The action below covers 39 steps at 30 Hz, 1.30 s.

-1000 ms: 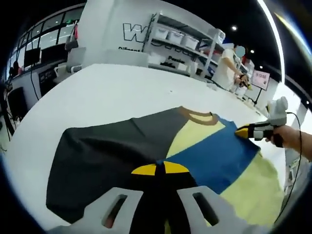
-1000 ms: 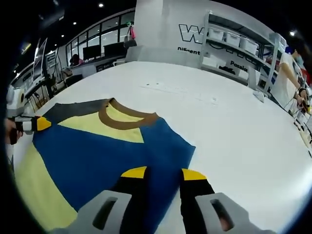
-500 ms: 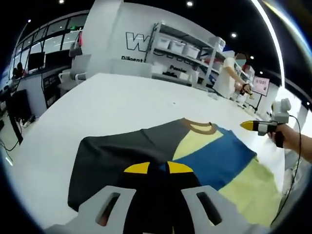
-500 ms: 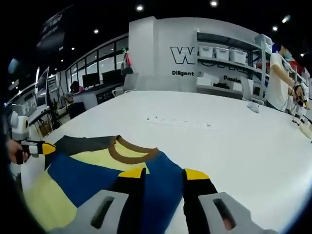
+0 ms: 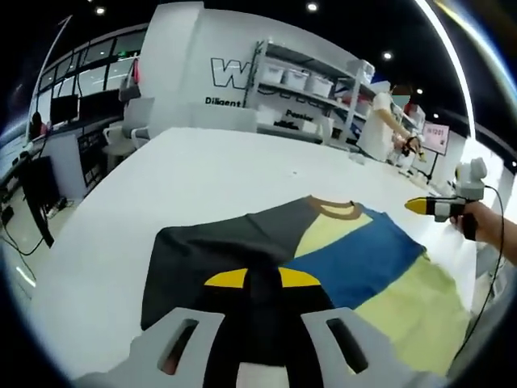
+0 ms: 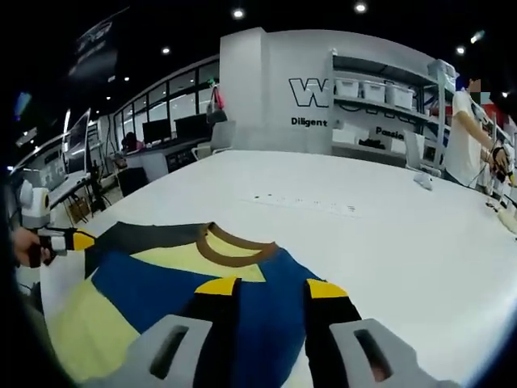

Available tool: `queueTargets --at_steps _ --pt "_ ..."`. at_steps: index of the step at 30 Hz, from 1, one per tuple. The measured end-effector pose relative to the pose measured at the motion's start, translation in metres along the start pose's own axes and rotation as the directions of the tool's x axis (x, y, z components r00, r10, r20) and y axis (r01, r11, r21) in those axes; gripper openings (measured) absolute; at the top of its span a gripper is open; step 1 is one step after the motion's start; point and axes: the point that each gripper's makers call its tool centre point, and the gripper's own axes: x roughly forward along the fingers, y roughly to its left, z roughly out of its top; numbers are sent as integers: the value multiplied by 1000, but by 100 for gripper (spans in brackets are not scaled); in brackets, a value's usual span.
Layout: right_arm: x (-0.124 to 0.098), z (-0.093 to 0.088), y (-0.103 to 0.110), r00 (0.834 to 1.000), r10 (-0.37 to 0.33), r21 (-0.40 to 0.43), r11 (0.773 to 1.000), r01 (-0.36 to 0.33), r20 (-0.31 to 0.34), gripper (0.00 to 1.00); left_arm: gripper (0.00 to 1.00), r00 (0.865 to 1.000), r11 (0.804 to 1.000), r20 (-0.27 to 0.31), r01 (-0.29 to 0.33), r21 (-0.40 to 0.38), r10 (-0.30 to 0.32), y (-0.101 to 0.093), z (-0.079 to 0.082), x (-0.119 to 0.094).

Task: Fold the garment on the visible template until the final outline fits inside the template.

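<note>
A garment point(image 5: 339, 250) with dark grey, pale yellow and blue panels and a brown collar point(image 5: 334, 209) lies spread on the white table point(image 5: 186, 178). My left gripper point(image 5: 262, 280) is at its grey side, yellow-tipped jaws close together with dark grey cloth pinched between them. In the right gripper view the left gripper point(image 6: 79, 240) touches the grey edge of the garment point(image 6: 161, 279). My right gripper point(image 6: 271, 286) hovers over the blue panel, jaws apart. From the left gripper view, the right gripper point(image 5: 420, 206) hangs in a hand just off the blue edge, apart from the cloth.
Shelving with white bins point(image 5: 303, 81) stands behind the table's far edge. A person point(image 5: 380, 121) works at the far right point(image 6: 468, 129). Desks with monitors point(image 6: 161, 133) line the left side. Bare white tabletop point(image 6: 388, 242) stretches beyond the collar.
The right gripper has come off the blue edge and risen away to the right. The left gripper's camera has drawn back with the grey cloth, which now looks narrower.
</note>
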Motion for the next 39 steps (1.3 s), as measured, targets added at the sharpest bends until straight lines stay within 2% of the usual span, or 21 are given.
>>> queueTargets --at_steps 8,10,15,19,22,28,31,32,36,39 --pt "-4 1 6 1000 6 2 1000 -6 5 27 8 999 999 -8 -40 33 41 13 -2 -7" --pt "-6 2 11 1000 10 0 1000 -10 9 27 10 997 995 -13 -71 64 72 22 -3 -11" --pt "-8 2 15 1000 17 4 1000 -17 11 27 12 993 990 -24 -113 79 116 35 -7 -15" --pt "-9 0 17 1000 20 7 1000 -20 11 27 13 988 987 -28 -149 68 151 47 -10 -18" --pt "-12 -2 19 1000 14 15 1000 -15 6 32 14 984 984 -29 -172 54 174 54 -13 -20" --pt "-18 -6 26 1000 20 16 1000 -20 2 33 20 975 973 -19 -223 -53 222 71 -16 -23" --pt "-21 -7 29 1000 26 40 999 -26 3 34 21 974 973 -31 -225 -51 224 73 -20 -23" --pt "-21 -7 30 1000 26 60 998 -27 5 35 21 972 971 -30 -235 -40 234 75 -19 -24" --pt "-27 -12 36 999 36 51 998 -36 -5 36 22 961 959 -38 -276 -67 274 86 -23 -25" --pt "-32 -17 45 998 62 57 996 -61 -12 42 22 959 955 -49 -283 -89 279 91 -28 -25"
